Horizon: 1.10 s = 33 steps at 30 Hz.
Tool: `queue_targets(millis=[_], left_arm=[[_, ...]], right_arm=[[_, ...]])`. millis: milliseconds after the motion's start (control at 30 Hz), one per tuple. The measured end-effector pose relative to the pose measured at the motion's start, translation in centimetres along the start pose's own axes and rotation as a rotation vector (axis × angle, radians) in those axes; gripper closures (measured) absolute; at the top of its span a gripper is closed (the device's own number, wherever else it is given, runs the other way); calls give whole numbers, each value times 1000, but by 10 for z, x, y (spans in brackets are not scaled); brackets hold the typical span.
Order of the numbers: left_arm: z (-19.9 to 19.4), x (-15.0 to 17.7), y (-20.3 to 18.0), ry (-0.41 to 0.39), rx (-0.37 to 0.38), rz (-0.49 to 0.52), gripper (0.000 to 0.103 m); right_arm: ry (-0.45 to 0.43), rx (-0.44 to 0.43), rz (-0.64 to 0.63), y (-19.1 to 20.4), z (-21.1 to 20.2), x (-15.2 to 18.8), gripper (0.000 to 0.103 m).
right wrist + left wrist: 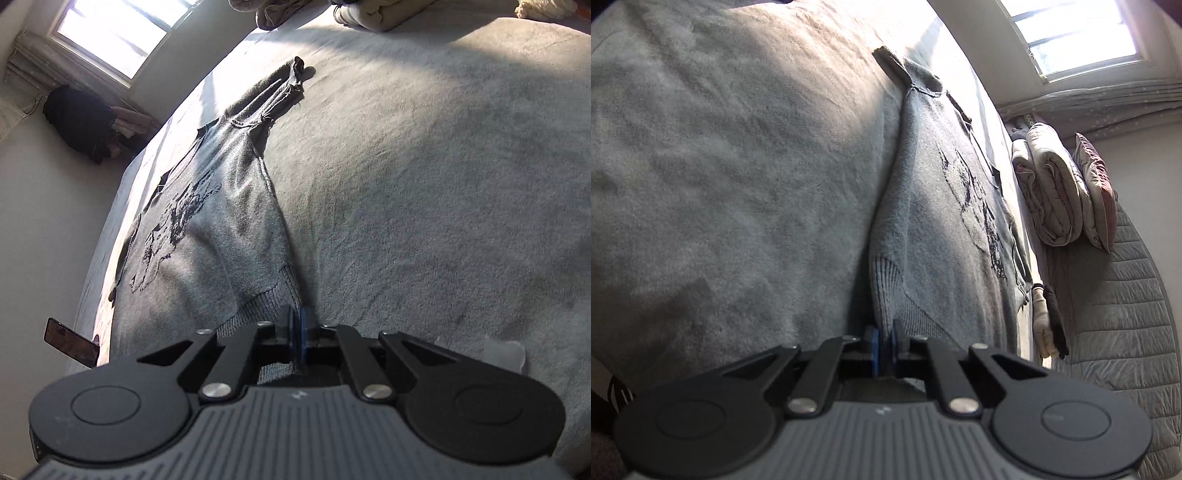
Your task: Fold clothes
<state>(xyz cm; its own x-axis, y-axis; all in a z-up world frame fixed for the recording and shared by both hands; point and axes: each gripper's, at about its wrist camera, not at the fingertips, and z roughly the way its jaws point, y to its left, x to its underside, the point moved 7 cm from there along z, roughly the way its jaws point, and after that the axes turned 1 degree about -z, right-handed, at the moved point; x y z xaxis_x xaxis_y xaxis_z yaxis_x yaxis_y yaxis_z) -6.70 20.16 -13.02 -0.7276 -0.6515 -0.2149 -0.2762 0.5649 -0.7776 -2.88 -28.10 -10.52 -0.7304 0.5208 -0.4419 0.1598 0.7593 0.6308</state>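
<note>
A grey knit sweater [942, 206] with a dark printed figure on its front lies spread on a grey fleece blanket [731, 177]. My left gripper [885, 341] is shut on the sweater's ribbed hem at one bottom corner. My right gripper [296, 332] is shut on the ribbed hem of the same sweater [218, 221] at the other bottom corner. A sleeve [284, 83] stretches away toward the far side of the blanket [443, 184]. The blue pads [305, 332] press together on the knit.
Folded quilts and a pillow [1060, 192] lie on a quilted grey mattress cover [1115, 314]. A phone [72, 341] stands at the bed's edge. Dark clothes [79, 122] sit under a window [114, 35]. Folded items [376, 11] lie at the far end.
</note>
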Motion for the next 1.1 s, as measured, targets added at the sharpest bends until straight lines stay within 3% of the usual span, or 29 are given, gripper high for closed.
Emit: queue_targets(millis=[167, 367, 500, 600, 733, 800, 1100], left_arm=[[-31, -5, -10, -75, 23, 41, 98], [-35, -2, -8, -77, -83, 146, 98], [-24, 0, 9, -46, -131, 166, 98], [-22, 1, 15, -46, -123, 155, 97], [-23, 0, 18, -42, -103, 138, 97], [-23, 0, 19, -41, -96, 131, 97], [-19, 1, 23, -44, -85, 122, 97]], right_arm=[[-58, -13, -72, 16, -35, -6, 100], [-43, 99, -192, 22, -45, 3, 103], [-10, 91, -179, 5, -34, 11, 102], [16, 47, -114, 0, -28, 17, 89], [45, -6, -59, 3, -16, 20, 84], [42, -23, -41, 8, -10, 19, 55], [48, -26, -82, 30, 22, 28, 53]])
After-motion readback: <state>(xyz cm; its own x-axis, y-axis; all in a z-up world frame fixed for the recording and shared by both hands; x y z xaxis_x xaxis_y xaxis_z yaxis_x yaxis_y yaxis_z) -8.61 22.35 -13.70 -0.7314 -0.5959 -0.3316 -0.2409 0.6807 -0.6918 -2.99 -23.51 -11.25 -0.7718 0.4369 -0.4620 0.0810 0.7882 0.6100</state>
